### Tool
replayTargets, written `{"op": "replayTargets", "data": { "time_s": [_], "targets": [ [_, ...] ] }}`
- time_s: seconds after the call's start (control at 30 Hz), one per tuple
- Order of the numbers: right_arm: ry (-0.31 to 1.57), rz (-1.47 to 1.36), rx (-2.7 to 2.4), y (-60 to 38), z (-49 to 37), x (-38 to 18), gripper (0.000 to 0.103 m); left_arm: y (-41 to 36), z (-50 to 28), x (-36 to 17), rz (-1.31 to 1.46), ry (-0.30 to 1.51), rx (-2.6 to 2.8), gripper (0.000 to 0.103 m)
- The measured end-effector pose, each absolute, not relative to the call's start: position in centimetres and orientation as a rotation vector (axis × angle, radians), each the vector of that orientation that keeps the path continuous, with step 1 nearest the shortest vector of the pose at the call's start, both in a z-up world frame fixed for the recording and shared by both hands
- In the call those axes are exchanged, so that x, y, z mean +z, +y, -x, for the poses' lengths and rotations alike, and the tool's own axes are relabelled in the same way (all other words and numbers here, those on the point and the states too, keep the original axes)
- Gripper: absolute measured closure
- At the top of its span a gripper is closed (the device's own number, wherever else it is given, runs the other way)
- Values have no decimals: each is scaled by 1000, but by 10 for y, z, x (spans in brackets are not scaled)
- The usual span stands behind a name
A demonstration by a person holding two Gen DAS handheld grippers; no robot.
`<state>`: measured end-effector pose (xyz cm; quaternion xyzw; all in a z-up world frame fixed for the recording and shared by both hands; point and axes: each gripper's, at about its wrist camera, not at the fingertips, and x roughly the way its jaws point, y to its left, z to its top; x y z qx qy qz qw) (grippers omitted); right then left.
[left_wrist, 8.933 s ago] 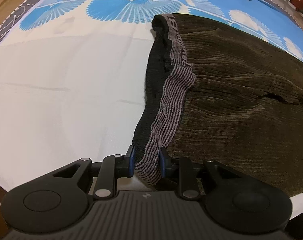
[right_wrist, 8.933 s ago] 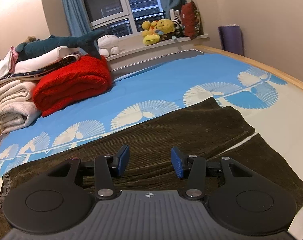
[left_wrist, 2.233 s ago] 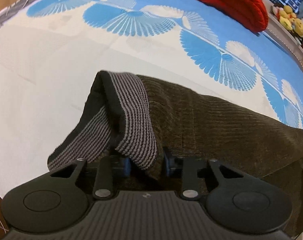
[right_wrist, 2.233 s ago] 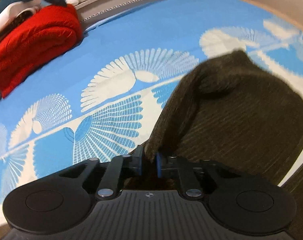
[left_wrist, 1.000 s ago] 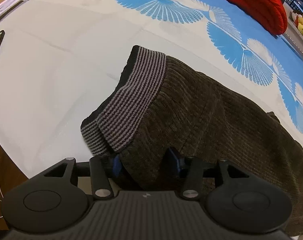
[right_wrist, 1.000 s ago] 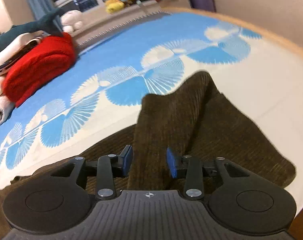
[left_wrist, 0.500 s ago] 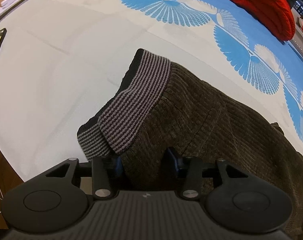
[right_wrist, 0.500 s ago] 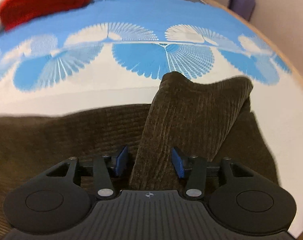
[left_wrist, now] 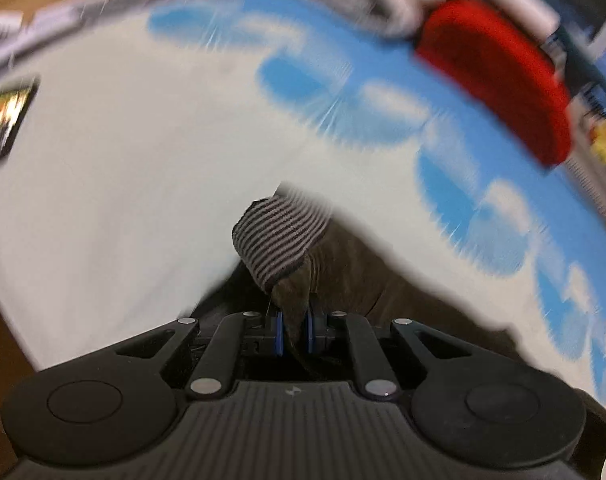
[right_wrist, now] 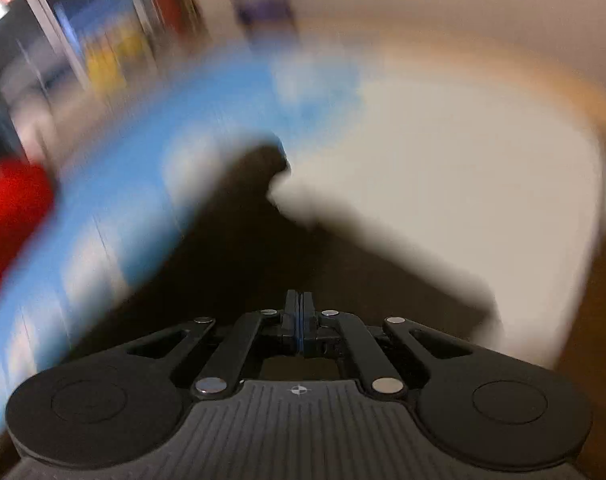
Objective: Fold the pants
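The left tool (left_wrist: 293, 334) had just been closing, and its blue pads pinched a fold of the dark brown corduroy pants (left_wrist: 367, 280) just behind the grey-and-black striped waistband (left_wrist: 279, 236). The waistband stood bunched up above the pads, while the rest of the cloth trailed off to the right over the bed (left_wrist: 123, 168), whose cover was white with blue fan shapes. A folded red blanket (left_wrist: 499, 84) lay far off at the upper right, and a phone (left_wrist: 9, 116) with a lit screen lay at the left edge. The view was blurred.

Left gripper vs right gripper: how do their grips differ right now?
The left gripper has just closed on dark pants fabric beside the striped waistband; the right gripper has just closed pad to pad, with no cloth visible between. Both point down at the pants on the bedsheet.
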<state>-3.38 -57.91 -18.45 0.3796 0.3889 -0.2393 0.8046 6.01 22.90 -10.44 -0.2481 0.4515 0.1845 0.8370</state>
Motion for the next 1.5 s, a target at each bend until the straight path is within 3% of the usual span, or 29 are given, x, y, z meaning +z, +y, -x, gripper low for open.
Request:
{"op": "replayTargets", "data": {
  "time_s": [0.07,0.17,0.23,0.3,0.63,0.7,0.77,0.8,0.83,0.87,0.9,0.93,1.07,1.13,1.33,1.5],
  "targets": [
    [895,-839,-505,-592,51,-204,103,234,-57,-112,568,994,393,91],
    [804,-814,-489,-608,69,-202,97,235,-55,-110,581,983,390,88],
    [766,-918,-475,-615,73,-208,87,230,-58,-111,569,999,389,71],
    [744,-1044,-453,-619,67,-219,64,225,-60,-116,576,1019,371,64],
    [806,-1319,-484,-594,0,-255,61,223,-70,-127,586,1044,354,60],
    [798,-1309,-496,-589,-10,-250,52,223,-72,-128,588,1049,358,60],
    [793,-1294,-509,-585,-17,-247,56,223,-76,-129,583,1053,367,60],
    [795,-1284,-526,-584,-19,-246,80,223,-77,-130,582,1053,371,60],
    [790,-1279,-536,-585,-19,-246,91,222,-77,-130,577,1051,377,65],
    [773,-1285,-539,-586,-18,-244,91,221,-78,-128,563,1044,384,71],
    [744,-1276,-550,-587,-17,-238,92,221,-78,-126,546,1031,390,85],
    [711,-1240,-560,-589,-18,-230,92,221,-77,-122,542,1011,386,89],
    [400,-1044,-470,-594,6,-161,93,227,-60,-93,552,835,356,91],
    [345,-989,-463,-596,26,-145,93,228,-54,-86,515,816,353,91],
    [862,-959,-650,-615,45,-205,94,235,-48,-127,474,1083,330,90],
    [743,-886,-610,-614,52,-182,96,232,-36,-114,440,1040,307,90]
  ]
}}
